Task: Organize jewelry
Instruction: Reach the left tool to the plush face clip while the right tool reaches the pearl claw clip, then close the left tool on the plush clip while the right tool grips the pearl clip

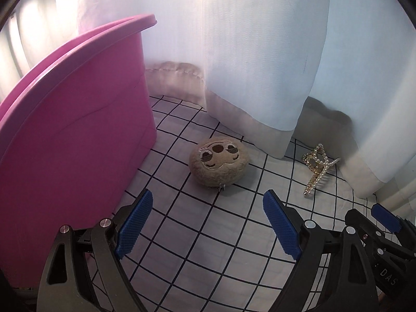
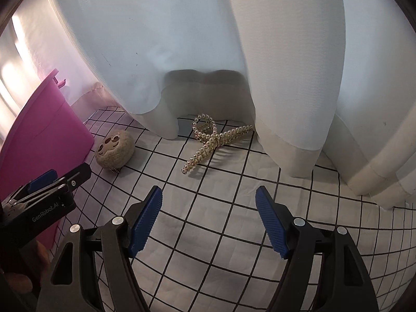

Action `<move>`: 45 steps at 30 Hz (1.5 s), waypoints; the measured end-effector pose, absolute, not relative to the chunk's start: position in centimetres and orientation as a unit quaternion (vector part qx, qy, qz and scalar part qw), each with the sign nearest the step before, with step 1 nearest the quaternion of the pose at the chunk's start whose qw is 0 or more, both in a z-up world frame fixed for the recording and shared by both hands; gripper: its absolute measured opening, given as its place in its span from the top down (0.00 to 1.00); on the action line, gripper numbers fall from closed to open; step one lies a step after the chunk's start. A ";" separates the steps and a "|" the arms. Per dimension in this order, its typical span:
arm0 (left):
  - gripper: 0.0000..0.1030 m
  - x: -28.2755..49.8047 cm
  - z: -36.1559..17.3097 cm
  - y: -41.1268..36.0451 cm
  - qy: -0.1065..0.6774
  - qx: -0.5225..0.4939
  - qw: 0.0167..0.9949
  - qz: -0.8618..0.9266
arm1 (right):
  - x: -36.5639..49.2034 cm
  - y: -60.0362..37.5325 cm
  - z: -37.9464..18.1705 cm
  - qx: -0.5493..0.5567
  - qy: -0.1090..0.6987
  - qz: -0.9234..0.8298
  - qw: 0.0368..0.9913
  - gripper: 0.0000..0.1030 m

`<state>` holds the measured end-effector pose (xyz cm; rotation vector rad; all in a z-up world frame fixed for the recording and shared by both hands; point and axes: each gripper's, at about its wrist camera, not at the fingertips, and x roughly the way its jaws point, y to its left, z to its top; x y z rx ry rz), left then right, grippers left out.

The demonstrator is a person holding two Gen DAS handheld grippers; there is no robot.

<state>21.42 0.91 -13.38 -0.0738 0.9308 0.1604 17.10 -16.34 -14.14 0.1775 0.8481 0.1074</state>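
A pearl and gold hair claw lies on the white checked cloth at the foot of the curtain; the left wrist view shows the same hair claw at the right. A round plush sloth-face charm with a small chain sits beside the pink bin; the right wrist view has the charm at the left. My left gripper is open just short of the charm, nothing between its blue pads. My right gripper is open a little short of the hair claw, holding nothing.
White curtains hang down to the cloth just behind both items. The tall pink bin wall stands close on the left. The two grippers sit side by side, the left gripper's body near the bin.
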 end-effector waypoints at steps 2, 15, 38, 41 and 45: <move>0.16 22.3 -13.8 1.0 0.449 -0.031 0.890 0.076 | 18.2 -16.1 -14.6 0.091 0.416 0.045 0.903 0.31; 0.15 26.5 -16.1 2.3 0.460 -0.049 0.884 0.070 | 24.2 -15.4 -17.7 0.116 0.444 -0.003 0.889 0.31; 0.13 31.4 -21.2 1.8 0.501 -0.032 0.863 0.058 | 27.1 -14.0 -18.8 0.064 0.437 -0.064 0.895 0.31; 0.10 31.5 -21.4 1.6 0.496 -0.029 0.866 0.062 | 27.1 -13.8 -18.9 0.059 0.431 -0.064 0.898 0.31; 0.16 31.5 -21.4 1.6 0.493 -0.029 0.868 0.057 | 26.6 -13.6 -18.7 0.058 0.423 -0.063 0.902 0.45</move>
